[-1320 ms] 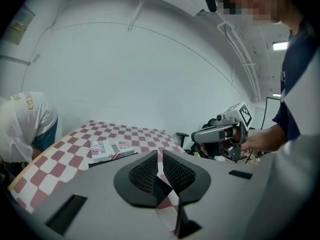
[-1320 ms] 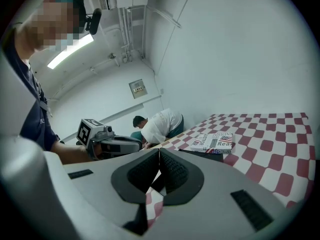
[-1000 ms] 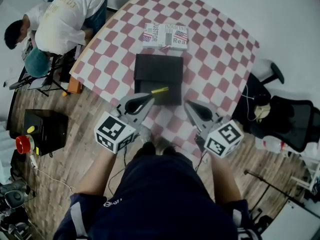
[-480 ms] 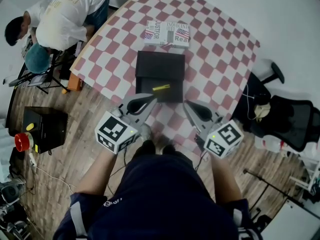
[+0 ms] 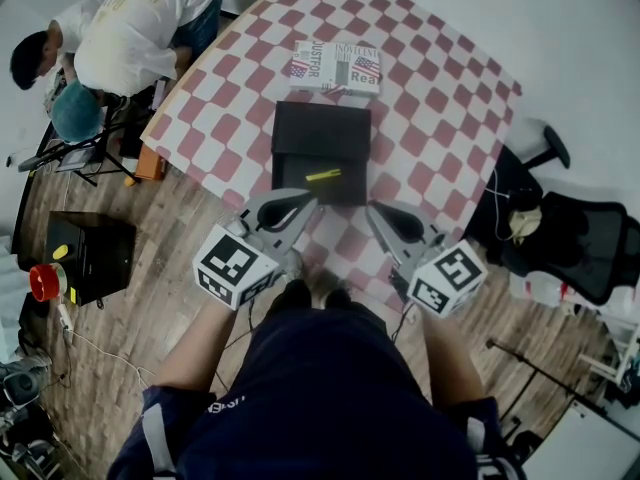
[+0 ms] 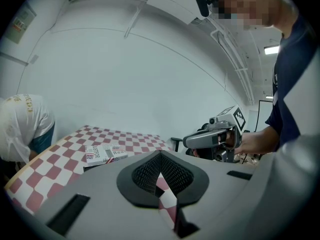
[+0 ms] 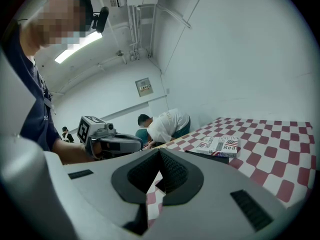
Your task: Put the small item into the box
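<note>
A black box (image 5: 320,133) lies on the red-and-white checked table (image 5: 440,118). A small yellow strip (image 5: 322,176) rests on the box's near half. In the head view my left gripper (image 5: 305,204) hovers just short of the box's near left corner, and its jaws are shut with nothing in them. My right gripper (image 5: 372,211) hangs by the near right corner, also shut and empty. In the left gripper view the pads (image 6: 150,171) meet at the tip. The right gripper view shows the same closed pads (image 7: 170,171) and the left gripper (image 7: 112,144) to the side.
A printed carton (image 5: 334,68) lies behind the black box. A person in a white shirt (image 5: 140,28) bends over at the table's far left corner. A black case (image 5: 90,258) sits on the wooden floor to the left. An office chair (image 5: 580,238) stands to the right.
</note>
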`<move>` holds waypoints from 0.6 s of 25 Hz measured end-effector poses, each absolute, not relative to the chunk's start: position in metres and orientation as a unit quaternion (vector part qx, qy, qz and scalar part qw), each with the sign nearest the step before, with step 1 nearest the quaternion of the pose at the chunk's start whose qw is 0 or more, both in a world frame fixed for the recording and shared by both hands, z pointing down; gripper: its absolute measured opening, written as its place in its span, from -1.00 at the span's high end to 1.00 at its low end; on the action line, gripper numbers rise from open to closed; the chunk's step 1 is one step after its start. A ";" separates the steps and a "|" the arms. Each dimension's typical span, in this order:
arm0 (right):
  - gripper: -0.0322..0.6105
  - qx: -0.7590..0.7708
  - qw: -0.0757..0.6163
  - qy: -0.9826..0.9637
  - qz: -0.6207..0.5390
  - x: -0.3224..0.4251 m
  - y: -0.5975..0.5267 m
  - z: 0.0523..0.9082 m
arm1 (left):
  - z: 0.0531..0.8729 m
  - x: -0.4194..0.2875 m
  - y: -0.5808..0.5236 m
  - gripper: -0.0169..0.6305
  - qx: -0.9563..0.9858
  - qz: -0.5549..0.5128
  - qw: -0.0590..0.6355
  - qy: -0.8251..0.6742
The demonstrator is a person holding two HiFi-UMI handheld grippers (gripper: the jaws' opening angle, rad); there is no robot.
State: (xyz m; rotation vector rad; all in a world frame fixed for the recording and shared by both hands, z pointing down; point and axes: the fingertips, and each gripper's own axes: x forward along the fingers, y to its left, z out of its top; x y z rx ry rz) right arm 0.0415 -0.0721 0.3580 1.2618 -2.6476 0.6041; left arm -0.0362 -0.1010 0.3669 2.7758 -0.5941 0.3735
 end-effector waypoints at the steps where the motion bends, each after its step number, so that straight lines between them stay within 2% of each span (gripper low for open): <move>1: 0.85 0.420 0.074 -0.882 0.201 0.041 -0.072 0.359 | 0.367 -0.036 -0.101 0.85 0.960 0.130 0.139 -0.206; 15: 0.85 0.420 0.078 -0.879 0.211 0.046 -0.067 0.367 | 0.375 -0.028 -0.097 0.85 0.961 0.134 0.137 -0.200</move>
